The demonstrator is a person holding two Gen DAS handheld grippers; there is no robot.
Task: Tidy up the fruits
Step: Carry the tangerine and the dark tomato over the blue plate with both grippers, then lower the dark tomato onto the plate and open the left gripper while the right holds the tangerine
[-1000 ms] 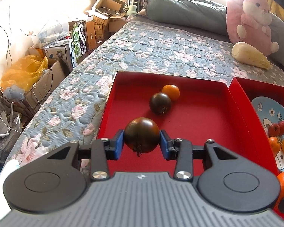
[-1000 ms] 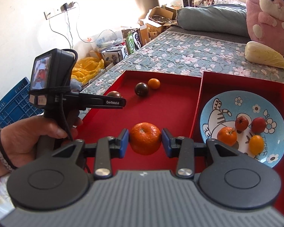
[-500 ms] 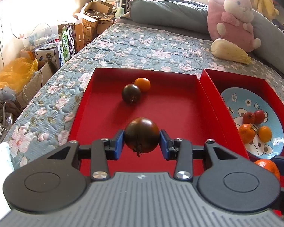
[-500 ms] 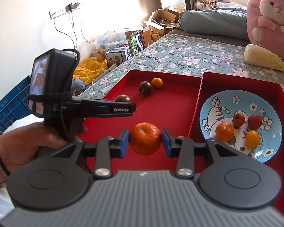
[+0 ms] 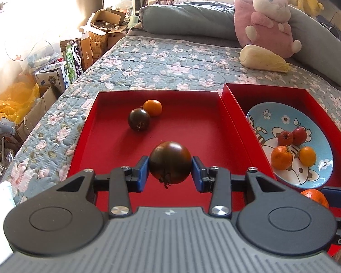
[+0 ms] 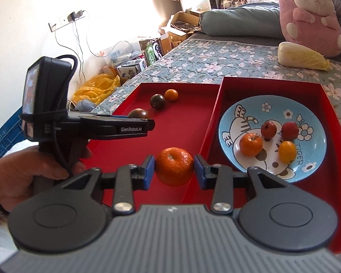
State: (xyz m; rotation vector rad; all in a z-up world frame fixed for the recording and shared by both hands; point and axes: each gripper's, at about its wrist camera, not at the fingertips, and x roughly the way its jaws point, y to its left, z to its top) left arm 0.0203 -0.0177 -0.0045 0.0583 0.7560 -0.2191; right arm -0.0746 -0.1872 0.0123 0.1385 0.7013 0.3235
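A flowered quilt (image 5: 161,63) covered the bed, and on it sat two red trays side by side; the left tray (image 5: 193,122) held loose fruit, the right tray (image 6: 329,104) held a blue cartoon plate (image 6: 245,111). A pink plush toy (image 6: 311,11) leaned at the far end, with a pale cabbage (image 6: 302,55) just in front of it. The left gripper (image 5: 170,170) hung above the near part of the left tray, its blue pads pressed against both sides of a dark tomato (image 5: 170,162), stem end down; the right gripper (image 6: 174,169) clamped a mandarin (image 6: 174,166) between its pads, over the near edge where the two trays met. On the plate lay a smaller mandarin (image 6: 250,144), two red fruits (image 6: 268,129) side by side and a yellow fruit (image 6: 287,151); at the far end of the left tray a second dark tomato (image 5: 139,119) touched a small orange fruit (image 5: 152,107).
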